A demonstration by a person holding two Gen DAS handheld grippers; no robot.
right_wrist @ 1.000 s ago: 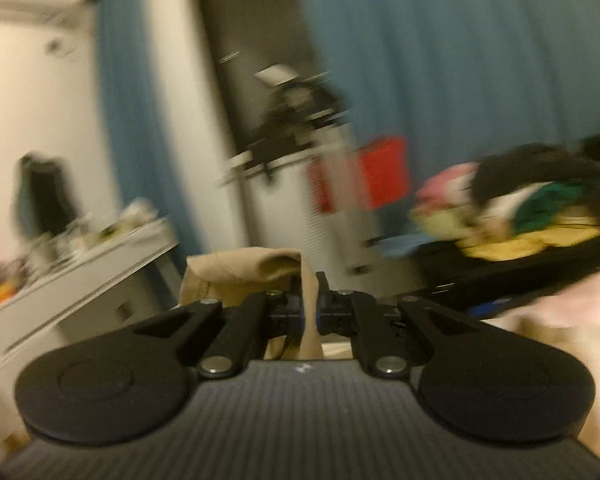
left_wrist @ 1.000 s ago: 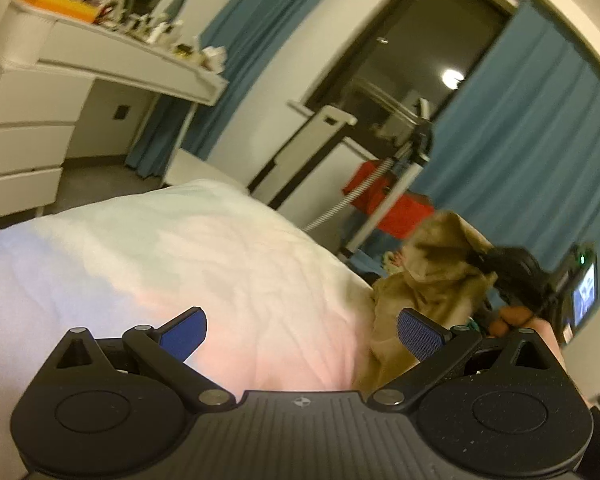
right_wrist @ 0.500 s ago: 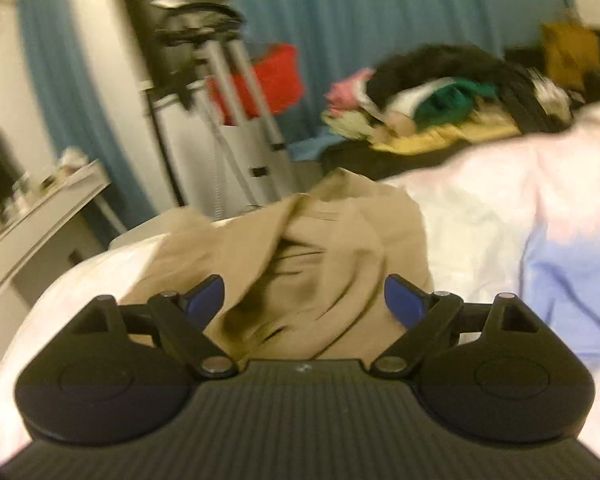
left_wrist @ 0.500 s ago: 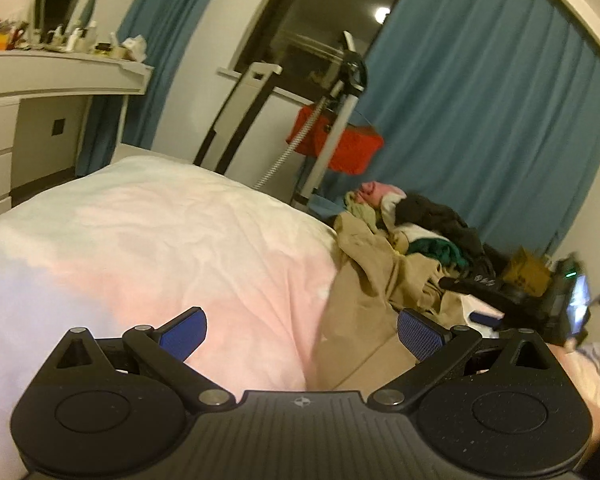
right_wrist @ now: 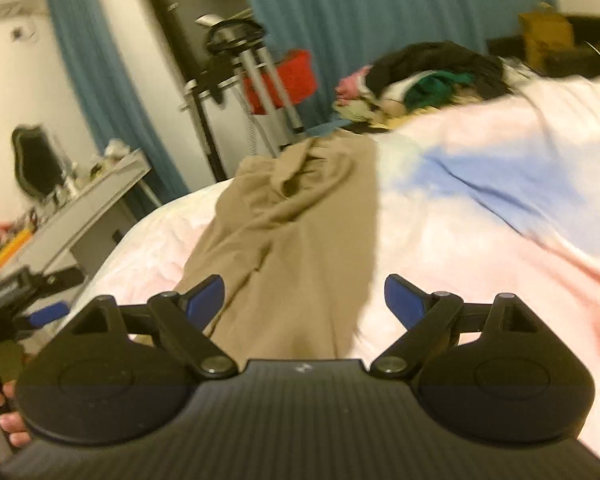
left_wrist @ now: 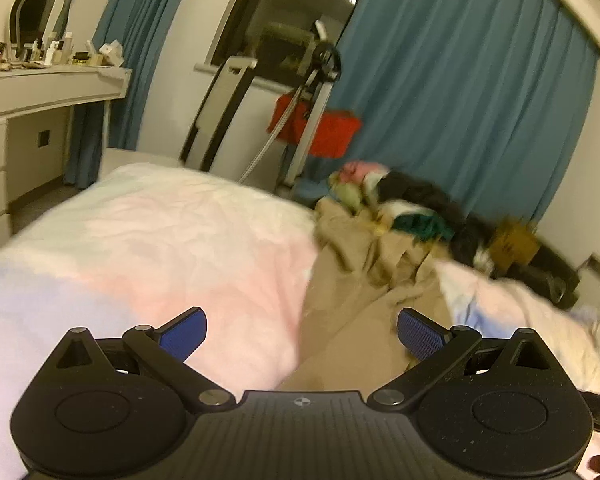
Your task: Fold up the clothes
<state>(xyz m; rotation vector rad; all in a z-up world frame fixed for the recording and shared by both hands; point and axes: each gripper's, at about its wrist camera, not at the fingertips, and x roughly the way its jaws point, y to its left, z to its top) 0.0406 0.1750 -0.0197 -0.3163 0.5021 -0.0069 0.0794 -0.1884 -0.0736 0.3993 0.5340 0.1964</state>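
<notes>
Right wrist view, tan trousers (right_wrist: 300,232) rumpled, soft pastel bedsheet (right_wrist: 480,208), both tools w/ blue pads spread, empty.

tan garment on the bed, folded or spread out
Spread out, not folded: the tan garment lies lengthwise along the bed, rumpled at its far end, with no neat fold showing.

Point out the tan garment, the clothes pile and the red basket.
tan garment (right_wrist: 296,240), right wrist view, middle of the cloth.
clothes pile (right_wrist: 428,76), right wrist view, green piece.
red basket (left_wrist: 328,134), left wrist view, front wall.
</notes>
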